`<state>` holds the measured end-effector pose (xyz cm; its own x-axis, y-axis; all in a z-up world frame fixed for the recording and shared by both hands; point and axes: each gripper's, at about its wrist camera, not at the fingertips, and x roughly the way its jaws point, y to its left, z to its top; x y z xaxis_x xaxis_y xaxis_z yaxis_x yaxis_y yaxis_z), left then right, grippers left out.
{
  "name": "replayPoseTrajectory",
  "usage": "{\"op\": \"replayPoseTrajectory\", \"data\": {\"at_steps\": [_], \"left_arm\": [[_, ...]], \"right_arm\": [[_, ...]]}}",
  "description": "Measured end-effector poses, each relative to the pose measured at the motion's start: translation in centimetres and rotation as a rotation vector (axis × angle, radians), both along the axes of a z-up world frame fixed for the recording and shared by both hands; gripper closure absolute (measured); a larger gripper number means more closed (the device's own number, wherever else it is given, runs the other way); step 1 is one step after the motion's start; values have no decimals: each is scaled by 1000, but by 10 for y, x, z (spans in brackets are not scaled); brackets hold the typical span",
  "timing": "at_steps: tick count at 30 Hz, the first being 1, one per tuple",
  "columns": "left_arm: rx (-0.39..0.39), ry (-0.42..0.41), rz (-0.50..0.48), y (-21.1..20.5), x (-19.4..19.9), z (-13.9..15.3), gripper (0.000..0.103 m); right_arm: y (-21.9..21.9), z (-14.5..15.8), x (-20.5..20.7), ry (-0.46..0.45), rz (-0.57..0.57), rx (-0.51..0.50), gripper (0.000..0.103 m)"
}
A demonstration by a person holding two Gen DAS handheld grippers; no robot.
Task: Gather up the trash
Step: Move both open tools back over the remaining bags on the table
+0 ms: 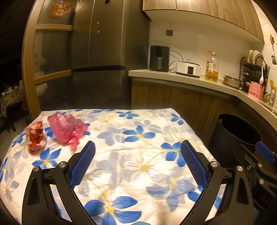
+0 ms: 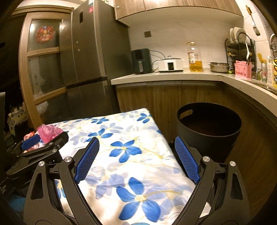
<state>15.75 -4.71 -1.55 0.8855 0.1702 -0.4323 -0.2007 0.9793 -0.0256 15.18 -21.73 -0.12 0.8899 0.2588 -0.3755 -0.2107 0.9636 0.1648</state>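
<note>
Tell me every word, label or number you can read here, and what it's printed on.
None reads clearly.
Oil bottle label: too blurred.
Pink box: dark marks, illegible.
Sticker atop the fridge: too small.
Red wrapper on the floral cloth: print unreadable.
Can at the counter's right end: large letters, cut off and blurred.

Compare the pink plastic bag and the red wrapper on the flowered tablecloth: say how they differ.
The pink plastic bag is the bulkier, a translucent single-colour lump; the red wrapper is smaller, opaque and printed red and white. The bag lies nearer the table's middle and the left hand-held gripper; the wrapper lies beside it, closer to the table's left edge. Both are crumpled, rest on the tablecloth and are ungrasped.
</note>
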Motion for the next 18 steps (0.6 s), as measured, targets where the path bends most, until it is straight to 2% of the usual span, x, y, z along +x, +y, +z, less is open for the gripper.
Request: {"op": "replayPoseTrajectory", "data": {"at_steps": [12,18], "left_arm": [[-3,14,110,47,-10,-9,8],[19,20,220,88,-17,-15,8]], "right_arm": [[48,-5,4,10,101,4,15],[76,-7,6,13,161,5,15]]}}
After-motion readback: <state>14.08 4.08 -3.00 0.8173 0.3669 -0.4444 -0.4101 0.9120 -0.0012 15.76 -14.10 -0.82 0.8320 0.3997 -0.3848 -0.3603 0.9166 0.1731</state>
